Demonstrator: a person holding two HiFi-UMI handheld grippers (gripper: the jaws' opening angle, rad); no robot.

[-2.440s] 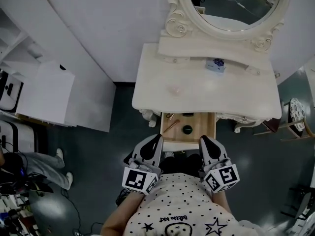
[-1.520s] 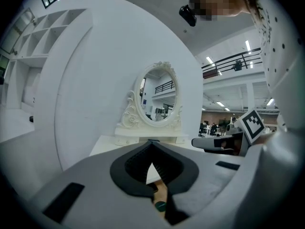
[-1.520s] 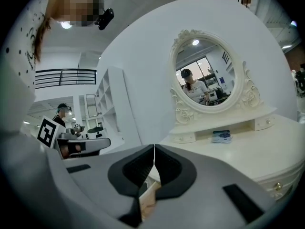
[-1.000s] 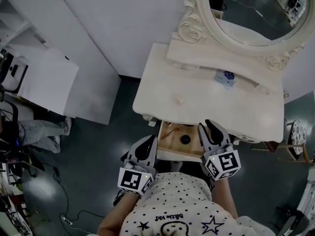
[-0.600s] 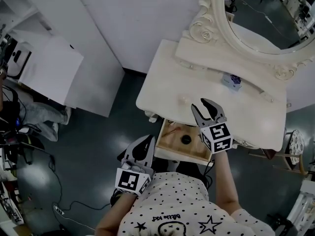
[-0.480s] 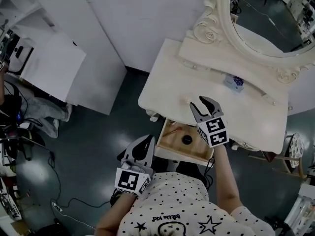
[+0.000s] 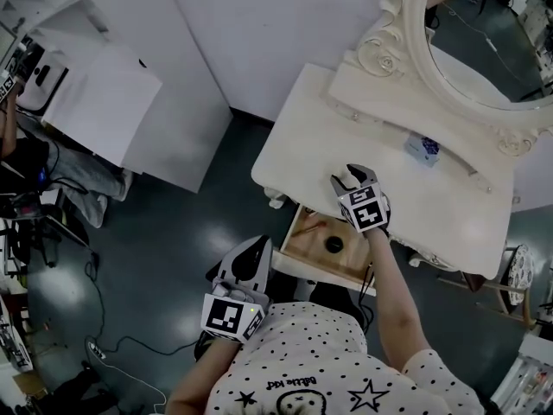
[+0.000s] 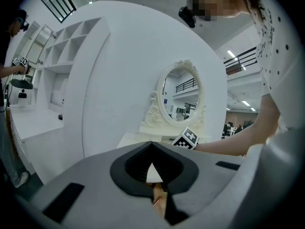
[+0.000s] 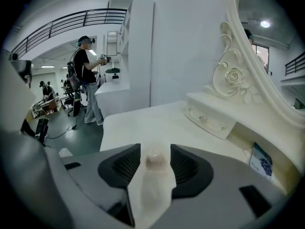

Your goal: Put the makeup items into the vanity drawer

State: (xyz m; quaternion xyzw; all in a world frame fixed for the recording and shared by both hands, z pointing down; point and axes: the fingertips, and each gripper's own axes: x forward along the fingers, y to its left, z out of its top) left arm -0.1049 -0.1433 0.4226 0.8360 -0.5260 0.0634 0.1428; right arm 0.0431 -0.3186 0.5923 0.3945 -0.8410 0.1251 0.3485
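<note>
On the cream table (image 7: pixel 449 206), beneath the carved oval mirror (image 7: pixel 484 50), the person's right arm reaches forward over the top. The drawer (image 7: pixel 304 247) under the table's front edge stands open, its wooden floor in view.

Right tool (image 7: pixel 348 176): low over the table top, just behind the open drawer. Its jaws are apart, with a small clear jar (image 9: pixel 154 160) with pinkish contents between them. The jar sits on the table close to both pads; contact with either pad cannot be confirmed.

Left tool (image 7: pixel 257 245): held low near the person's body, off the table, left of the drawer. Its jaw tips meet and nothing is gripped.

Blue-and-white box (image 7: pixel 423 150): on the table at the back, against the raised shelf below the mirror, well apart from the right tool.

Inside the drawer: a round black item (image 7: pixel 333 244) near the middle, and a thin copper-coloured stick (image 7: pixel 311 226) lying slantwise toward the left rear corner.
</note>
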